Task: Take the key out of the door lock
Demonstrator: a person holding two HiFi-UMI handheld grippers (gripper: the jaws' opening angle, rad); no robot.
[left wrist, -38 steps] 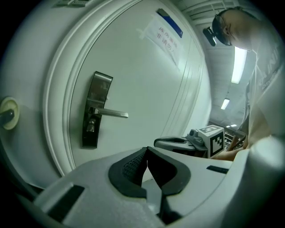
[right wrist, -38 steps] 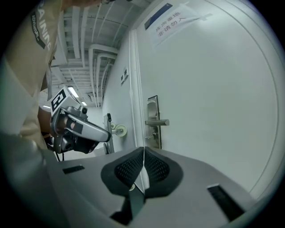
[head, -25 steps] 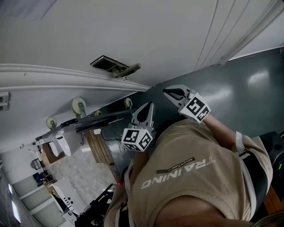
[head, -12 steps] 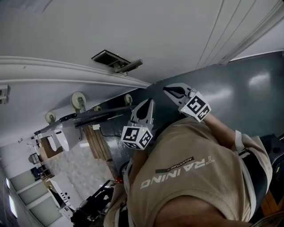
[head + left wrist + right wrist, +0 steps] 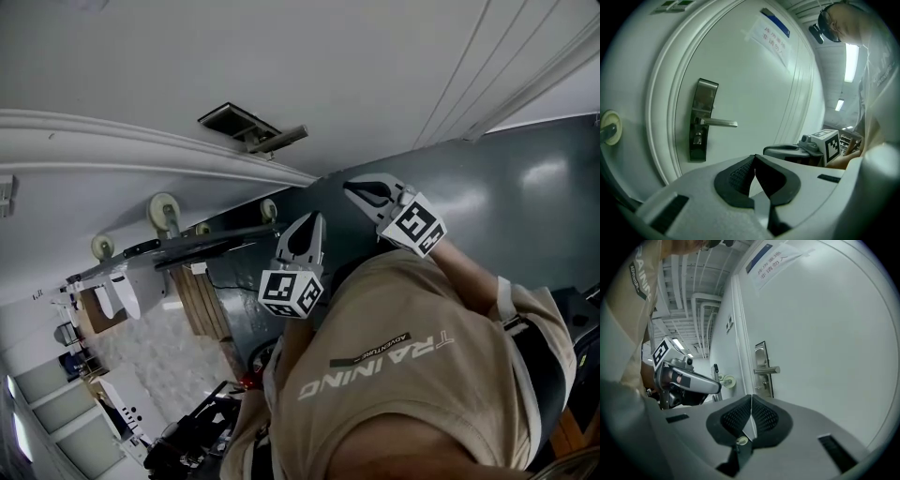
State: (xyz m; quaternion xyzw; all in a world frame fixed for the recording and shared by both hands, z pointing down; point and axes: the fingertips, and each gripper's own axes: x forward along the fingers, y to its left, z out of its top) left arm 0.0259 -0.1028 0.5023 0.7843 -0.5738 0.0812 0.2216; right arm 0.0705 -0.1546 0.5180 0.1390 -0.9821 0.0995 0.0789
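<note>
Indoors at a white door (image 5: 754, 89) with a paper notice (image 5: 771, 33) high up; corridor with ceiling lights (image 5: 851, 56) off to one side. Approach stage, by the look of it: well apart from the lock plate (image 5: 701, 121), nothing touched yet. Left gripper (image 5: 754, 158) closed, jaws together with nothing between them; right gripper (image 5: 751, 398) likewise closed and empty, held near the left one. Key (image 5: 697, 138) probably the small glint under the lever handle (image 5: 719, 123), in the cylinder — too small to confirm. Next move calls for closing in on the plate, parting one gripper's jaws, pinching the key head squarely and pulling straight out — maybe turning it to the release position first. Head view of little help: mostly ceiling (image 5: 281, 56), a dark wall (image 5: 525, 187) and the person's shirt (image 5: 403, 366), no lock in sight. Print on the notice unreadable. Lower door cut off behind the gripper bodies.
</note>
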